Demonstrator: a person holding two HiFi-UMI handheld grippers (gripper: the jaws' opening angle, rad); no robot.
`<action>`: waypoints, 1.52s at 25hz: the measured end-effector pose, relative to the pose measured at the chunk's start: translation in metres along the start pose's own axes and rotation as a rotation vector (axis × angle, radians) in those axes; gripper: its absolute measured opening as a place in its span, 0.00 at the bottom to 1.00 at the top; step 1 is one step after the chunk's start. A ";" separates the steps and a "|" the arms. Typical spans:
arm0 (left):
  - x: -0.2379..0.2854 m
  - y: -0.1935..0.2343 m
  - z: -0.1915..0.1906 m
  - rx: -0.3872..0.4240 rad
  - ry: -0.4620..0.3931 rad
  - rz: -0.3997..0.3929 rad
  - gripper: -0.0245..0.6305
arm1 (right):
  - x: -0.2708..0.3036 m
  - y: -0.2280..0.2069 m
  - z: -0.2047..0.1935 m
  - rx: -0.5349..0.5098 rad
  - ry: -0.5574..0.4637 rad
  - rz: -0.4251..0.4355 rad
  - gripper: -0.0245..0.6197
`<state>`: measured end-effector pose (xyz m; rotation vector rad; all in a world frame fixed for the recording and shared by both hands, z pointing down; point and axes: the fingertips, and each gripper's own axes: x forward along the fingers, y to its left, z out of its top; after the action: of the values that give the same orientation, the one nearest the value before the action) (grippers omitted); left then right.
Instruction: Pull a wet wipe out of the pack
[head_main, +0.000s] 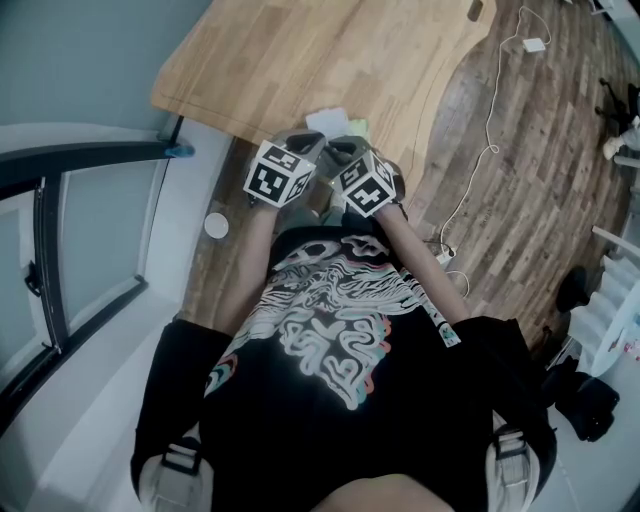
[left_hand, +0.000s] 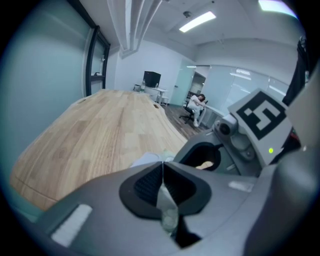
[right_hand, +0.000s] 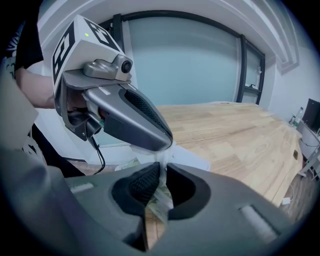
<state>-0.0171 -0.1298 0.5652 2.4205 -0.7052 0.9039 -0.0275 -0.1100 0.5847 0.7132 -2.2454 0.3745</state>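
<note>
Left tool (left_hand: 162, 166), right tool (right_hand: 162, 171): wipe (left_hand: 167, 202), probably

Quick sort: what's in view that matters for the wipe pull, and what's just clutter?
In the job: left gripper, shut on the wet wipe; right gripper, shut on the pack; table under them.
Lying about: white charger; white round disc beside the table; black bag.

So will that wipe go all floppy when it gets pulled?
Probably floppy: the wipe hangs crumpled between the left gripper's shut jaws. It looks thin and see-through, so likely light and easy to tear.
</note>
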 end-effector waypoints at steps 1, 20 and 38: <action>0.000 0.001 0.000 -0.002 -0.002 0.001 0.04 | 0.000 0.000 0.000 0.001 0.001 0.000 0.10; -0.008 0.007 0.006 -0.007 -0.017 0.021 0.04 | 0.004 0.002 -0.002 -0.019 0.022 0.009 0.07; -0.015 0.013 0.010 -0.011 -0.038 0.034 0.04 | 0.009 0.002 -0.004 -0.019 0.025 0.009 0.07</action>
<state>-0.0304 -0.1405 0.5509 2.4283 -0.7657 0.8669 -0.0313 -0.1101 0.5939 0.6850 -2.2269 0.3643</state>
